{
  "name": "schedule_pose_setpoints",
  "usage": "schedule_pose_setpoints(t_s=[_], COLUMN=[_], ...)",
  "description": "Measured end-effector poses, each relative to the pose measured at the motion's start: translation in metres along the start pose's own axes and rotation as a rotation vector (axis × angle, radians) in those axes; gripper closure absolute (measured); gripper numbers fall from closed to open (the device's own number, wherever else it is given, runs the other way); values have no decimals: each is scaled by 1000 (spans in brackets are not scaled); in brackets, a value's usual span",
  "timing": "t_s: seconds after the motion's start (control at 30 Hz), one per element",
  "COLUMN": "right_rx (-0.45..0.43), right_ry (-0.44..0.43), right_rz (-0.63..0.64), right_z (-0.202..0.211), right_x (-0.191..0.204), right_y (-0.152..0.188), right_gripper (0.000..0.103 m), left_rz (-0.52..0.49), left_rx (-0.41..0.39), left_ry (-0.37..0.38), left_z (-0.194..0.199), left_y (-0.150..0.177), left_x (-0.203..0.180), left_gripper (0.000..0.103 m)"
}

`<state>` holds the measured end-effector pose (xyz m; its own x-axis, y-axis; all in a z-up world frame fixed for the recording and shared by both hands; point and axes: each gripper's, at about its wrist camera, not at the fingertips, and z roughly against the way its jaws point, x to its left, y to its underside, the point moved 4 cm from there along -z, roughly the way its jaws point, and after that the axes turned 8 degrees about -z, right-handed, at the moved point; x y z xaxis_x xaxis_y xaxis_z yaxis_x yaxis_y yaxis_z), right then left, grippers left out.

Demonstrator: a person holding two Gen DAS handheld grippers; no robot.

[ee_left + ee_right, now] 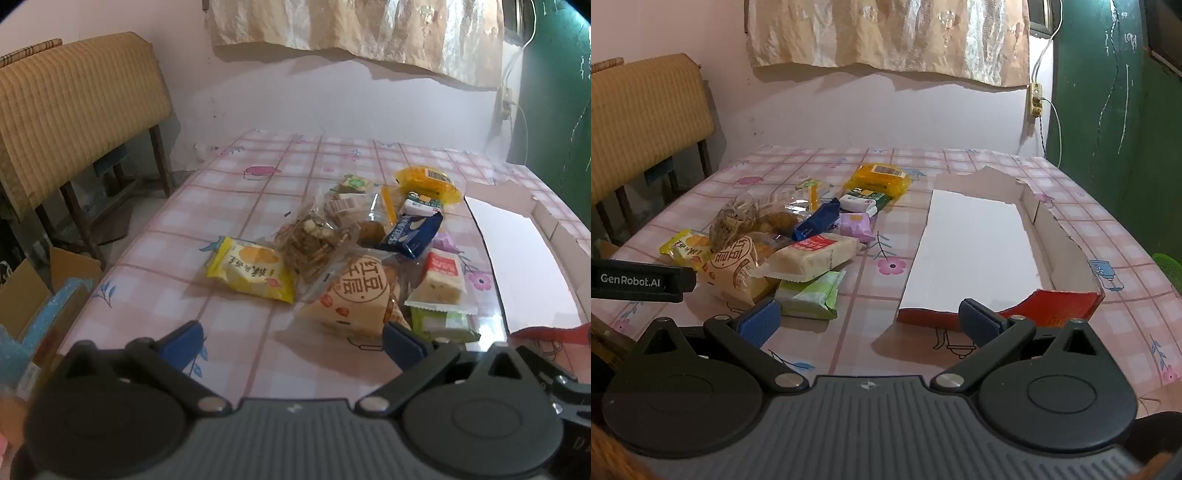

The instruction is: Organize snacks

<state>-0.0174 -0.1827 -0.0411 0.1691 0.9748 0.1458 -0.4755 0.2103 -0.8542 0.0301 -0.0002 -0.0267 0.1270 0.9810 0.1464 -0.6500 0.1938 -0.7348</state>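
Snacks (798, 243) lie heaped on checked table (871, 354), just left of empty white tray (975, 251). Left gripper (291, 343) & right gripper (868, 321) gape wide, holding nothing. Packets look light, crinkly, slippery; contents prob. crushable, so pinch sealed edges.

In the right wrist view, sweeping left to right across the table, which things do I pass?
Yellow snack packet → beige triangular packet → red-labelled cake bar → purple packet → white-lined cardboard tray, empty. Both grippers are open, holding nothing.
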Motion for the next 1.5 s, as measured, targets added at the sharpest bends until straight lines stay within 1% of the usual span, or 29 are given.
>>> schedule_pose_setpoints(t_s=[0.2, 0.23, 0.27, 0.33, 0.67, 1.5], right_rx=[9, -12, -14, 7, 11, 16], right_ry=[1, -2, -2, -3, -17, -17], right_rz=[-16, 11, 12, 11, 22, 21], right_z=[-1, 1, 2, -1, -1, 0], right_x=[-5, -2, -2, -3, -1, 2], right_y=[-2, 3, 3, 1, 4, 4], right_gripper=[0, 0, 0, 0, 0, 0], left_rz=[-8, -9, 4, 8, 18, 4], left_rx=[8, 10, 7, 2, 10, 12], left_ry=[-4, -5, 4, 7, 0, -2], left_z=[-1, -2, -5, -6, -6, -6], left_y=[2, 2, 2, 5, 10, 8], left_x=[-5, -7, 1, 4, 11, 11], left_gripper=[1, 1, 1, 1, 1, 1])
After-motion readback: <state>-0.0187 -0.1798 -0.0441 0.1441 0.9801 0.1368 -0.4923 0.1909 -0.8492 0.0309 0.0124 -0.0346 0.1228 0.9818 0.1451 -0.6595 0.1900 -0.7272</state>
